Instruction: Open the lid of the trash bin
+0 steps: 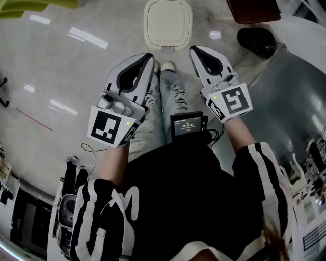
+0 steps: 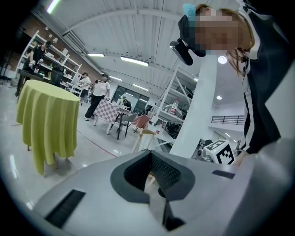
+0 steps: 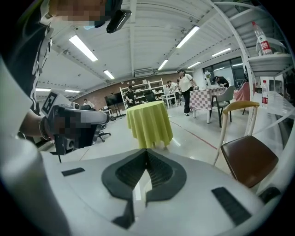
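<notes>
The trash bin (image 1: 167, 23) is cream-coloured, stands on the floor at the top middle of the head view, and has its lid down. My left gripper (image 1: 149, 56) is held just below it to the left, and my right gripper (image 1: 195, 50) just below it to the right. Both hang above the floor, apart from the bin. Each has its jaws together at the tips with nothing between them. Both gripper views look out across the hall and do not show the bin. The left gripper (image 2: 150, 153) and the right gripper (image 3: 146, 152) each show pads meeting at the tip.
My legs and a shoe (image 1: 167, 66) stand right in front of the bin. A brown chair seat (image 1: 253, 10) and a black shoe-like object (image 1: 257, 42) lie to its right. A yellow-draped table (image 3: 148, 122) and a chair (image 3: 249, 159) stand in the hall, with people further back.
</notes>
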The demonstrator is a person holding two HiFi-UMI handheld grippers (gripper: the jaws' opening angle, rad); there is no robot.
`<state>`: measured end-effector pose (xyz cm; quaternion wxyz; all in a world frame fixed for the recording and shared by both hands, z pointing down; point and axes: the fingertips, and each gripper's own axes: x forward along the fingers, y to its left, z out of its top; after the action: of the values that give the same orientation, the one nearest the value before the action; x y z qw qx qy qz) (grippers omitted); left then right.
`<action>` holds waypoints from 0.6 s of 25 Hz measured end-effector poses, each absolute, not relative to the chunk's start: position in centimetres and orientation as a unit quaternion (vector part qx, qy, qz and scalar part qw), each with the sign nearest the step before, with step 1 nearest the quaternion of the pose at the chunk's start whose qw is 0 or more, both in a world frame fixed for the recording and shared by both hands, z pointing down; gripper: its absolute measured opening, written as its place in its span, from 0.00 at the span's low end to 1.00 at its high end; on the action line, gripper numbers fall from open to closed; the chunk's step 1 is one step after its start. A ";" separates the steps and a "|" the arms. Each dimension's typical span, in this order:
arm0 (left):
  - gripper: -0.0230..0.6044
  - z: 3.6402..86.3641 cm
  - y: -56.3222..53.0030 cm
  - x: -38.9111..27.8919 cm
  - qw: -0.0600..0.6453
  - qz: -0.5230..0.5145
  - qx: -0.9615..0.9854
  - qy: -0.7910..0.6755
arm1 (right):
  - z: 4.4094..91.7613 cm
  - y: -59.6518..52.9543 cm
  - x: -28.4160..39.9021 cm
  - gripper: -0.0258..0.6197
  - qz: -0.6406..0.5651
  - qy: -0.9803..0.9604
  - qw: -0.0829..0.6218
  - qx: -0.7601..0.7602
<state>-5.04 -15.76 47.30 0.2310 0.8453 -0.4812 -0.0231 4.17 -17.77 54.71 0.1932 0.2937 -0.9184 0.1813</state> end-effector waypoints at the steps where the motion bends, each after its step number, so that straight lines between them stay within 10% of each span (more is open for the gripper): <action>1: 0.05 47.5 -15.7 -5.0 0.231 -0.023 0.845 -0.481 | 55.1 -17.7 4.1 0.05 0.183 -0.918 0.194 0.293; 15: 0.05 50.3 -14.8 -4.9 0.249 -0.009 0.839 -0.484 | 61.0 -16.8 3.2 0.05 0.176 -0.919 0.236 0.264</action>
<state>-4.95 -14.83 50.35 0.2493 0.8387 -0.4840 -0.0093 3.25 -16.84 61.02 0.2357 0.2641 -0.9186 0.1759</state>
